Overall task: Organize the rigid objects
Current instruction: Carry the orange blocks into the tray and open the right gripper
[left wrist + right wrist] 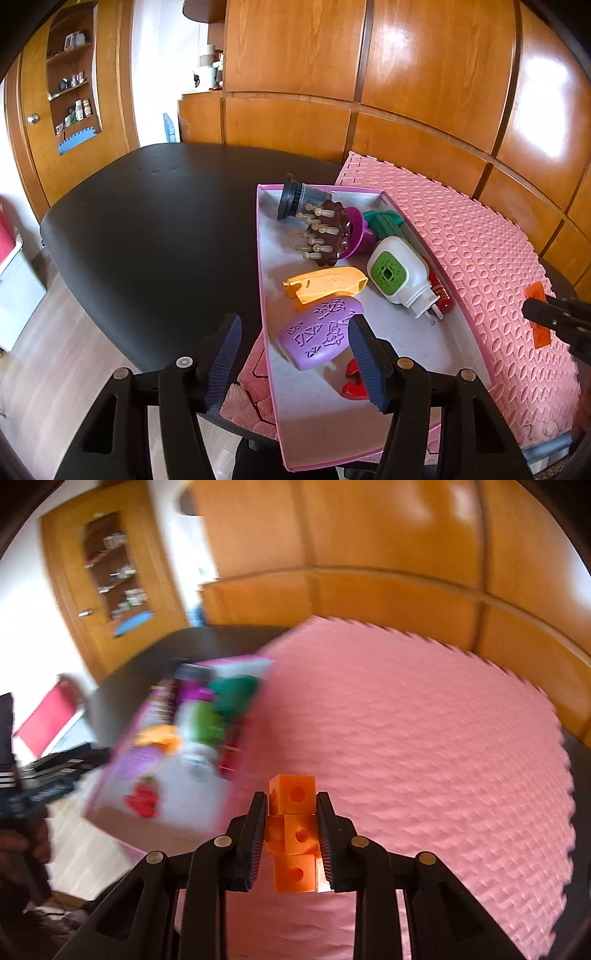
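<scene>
A shallow pink-rimmed box (pixel 269 369) lies on the black table and holds several items: a purple embossed piece (pixel 314 334), a yellow piece (pixel 325 282), a white and green plug-in (pixel 395 275), a brown spiked brush (pixel 325 232) and a red piece (pixel 354 380). My left gripper (pixel 295 362) is open over the box's near left rim, its right finger beside the purple piece. My right gripper (pixel 291 834) is shut on a stack of orange cubes (pixel 295 830) above the pink foam mat (pixel 406 738). It also shows in the left wrist view (pixel 543 314). The box (pixel 110 797) is blurred at the left.
The pink foam mat (pixel 461 240) covers the right of the black table (pixel 155 229). Wooden cupboards (pixel 369 74) stand behind the table. A shelf unit (pixel 72 81) is at the far left. Pink mat scraps (pixel 251 402) lie under the box's near corner.
</scene>
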### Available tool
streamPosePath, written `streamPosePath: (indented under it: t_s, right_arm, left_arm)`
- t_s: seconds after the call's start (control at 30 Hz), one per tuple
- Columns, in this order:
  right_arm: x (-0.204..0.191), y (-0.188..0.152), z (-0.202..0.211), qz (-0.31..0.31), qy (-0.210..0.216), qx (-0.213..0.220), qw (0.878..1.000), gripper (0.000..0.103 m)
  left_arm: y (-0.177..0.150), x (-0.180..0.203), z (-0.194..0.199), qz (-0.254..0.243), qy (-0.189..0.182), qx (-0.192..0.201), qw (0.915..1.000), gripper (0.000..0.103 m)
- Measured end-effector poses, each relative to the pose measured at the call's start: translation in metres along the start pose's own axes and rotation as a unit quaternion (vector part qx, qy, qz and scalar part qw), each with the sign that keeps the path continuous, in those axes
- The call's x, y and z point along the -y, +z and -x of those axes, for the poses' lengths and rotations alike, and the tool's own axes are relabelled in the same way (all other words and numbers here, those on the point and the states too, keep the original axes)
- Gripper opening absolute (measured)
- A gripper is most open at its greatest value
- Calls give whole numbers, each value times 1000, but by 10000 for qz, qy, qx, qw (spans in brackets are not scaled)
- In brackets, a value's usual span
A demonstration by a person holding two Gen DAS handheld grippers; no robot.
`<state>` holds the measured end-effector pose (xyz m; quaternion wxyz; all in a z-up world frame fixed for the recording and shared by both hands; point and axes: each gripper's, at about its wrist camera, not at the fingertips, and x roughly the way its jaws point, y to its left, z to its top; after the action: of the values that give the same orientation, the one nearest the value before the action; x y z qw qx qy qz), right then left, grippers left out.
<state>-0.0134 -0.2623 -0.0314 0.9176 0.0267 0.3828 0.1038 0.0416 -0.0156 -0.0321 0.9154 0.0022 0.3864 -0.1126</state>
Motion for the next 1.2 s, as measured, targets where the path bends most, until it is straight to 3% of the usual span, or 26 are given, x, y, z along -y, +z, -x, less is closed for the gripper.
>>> streamPosePath:
  t_s: [0.17, 0.37, 0.7, 0.87, 1.07, 1.2]
  right_arm:
    - [-49, 14, -18, 703, 600, -140, 9956, 26]
    - [-84, 10, -54, 1203, 812, -574, 9877, 26]
    - [-78, -1, -93, 1077, 518, -995, 9878, 26]
    - [-75, -5, -98, 995, 421, -975, 9894, 28]
    - [-68, -3, -85, 785, 499, -755, 9928, 38]
    - [-66, 0, -75, 592, 531, -621, 9949, 39]
  left_arm:
    - [-1, -8, -1, 98, 22, -9, 9999, 61]
    - [-4, -17, -2, 202, 27, -42, 9998, 61]
    - [-7, -24, -8, 302, 15, -97, 9995, 63]
    - [-5, -24, -8, 297, 25, -81, 9995, 66]
    - [-4, -22, -6, 266, 85, -37, 9996, 69]
    - [-3, -20, -2, 248, 110, 14, 9996, 77]
